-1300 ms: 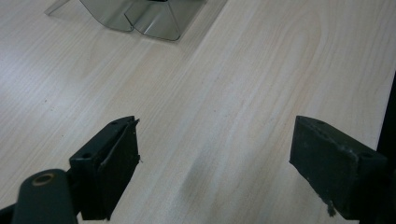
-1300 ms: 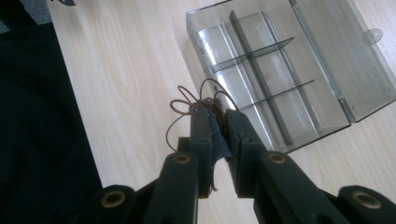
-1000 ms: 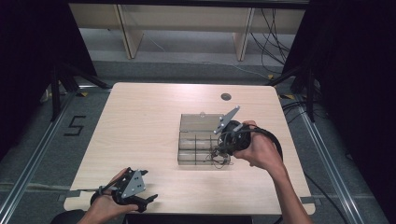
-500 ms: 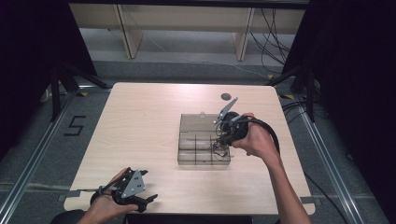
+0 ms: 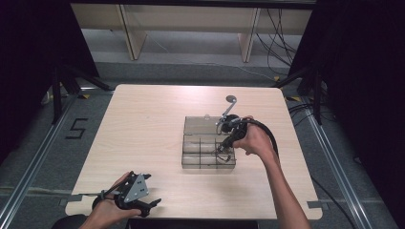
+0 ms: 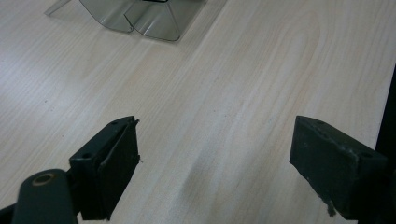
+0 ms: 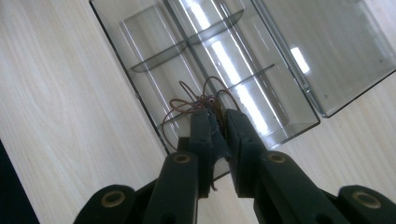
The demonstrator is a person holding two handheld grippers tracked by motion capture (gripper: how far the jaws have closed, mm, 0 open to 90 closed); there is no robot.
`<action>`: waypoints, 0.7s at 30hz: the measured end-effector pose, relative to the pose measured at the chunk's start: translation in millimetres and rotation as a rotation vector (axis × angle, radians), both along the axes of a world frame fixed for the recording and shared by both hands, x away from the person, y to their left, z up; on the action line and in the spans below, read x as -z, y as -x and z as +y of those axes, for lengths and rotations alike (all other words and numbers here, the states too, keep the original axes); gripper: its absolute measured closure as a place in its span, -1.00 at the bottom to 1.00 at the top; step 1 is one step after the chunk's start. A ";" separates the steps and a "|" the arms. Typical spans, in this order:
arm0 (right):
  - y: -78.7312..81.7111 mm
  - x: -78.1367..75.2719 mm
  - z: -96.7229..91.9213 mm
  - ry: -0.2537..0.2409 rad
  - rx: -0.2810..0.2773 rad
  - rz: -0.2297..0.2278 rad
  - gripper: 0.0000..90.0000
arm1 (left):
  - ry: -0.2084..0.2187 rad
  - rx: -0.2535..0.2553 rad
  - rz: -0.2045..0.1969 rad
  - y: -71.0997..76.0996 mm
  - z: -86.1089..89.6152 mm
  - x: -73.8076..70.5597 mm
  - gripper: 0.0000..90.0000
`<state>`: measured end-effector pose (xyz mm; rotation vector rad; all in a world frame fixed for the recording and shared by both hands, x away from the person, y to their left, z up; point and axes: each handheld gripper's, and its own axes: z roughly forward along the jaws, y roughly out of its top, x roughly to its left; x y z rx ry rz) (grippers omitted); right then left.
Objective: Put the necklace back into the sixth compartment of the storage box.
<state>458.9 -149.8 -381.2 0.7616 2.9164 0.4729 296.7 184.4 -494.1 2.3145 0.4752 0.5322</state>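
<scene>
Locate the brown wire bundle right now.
The brown wire bundle is pinched in the right gripper, above the near-right compartments of the clear divided box, right of centre on the table in the high view.

Table (image 5: 143,124): pale wood, centre of the frame.
Box (image 5: 198,126): clear, divided, lid open, right of centre.
Right gripper (image 5: 223,149): over the box's right end, tips down, with thin wire (image 5: 224,155) at them.
Left gripper (image 5: 136,193): lower left, at the table's near edge.
</scene>
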 end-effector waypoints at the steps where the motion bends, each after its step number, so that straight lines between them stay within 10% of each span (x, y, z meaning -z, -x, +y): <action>1: -2.0 3.8 -0.6 0.000 -0.009 0.007 0.82 | 0.010 0.001 0.005 0.7 -0.4 0.0 -0.67; 21: -7.5 41.7 -4.7 0.020 0.000 0.109 0.82 | 0.005 -0.008 0.002 0.4 -1.4 2.3 -0.67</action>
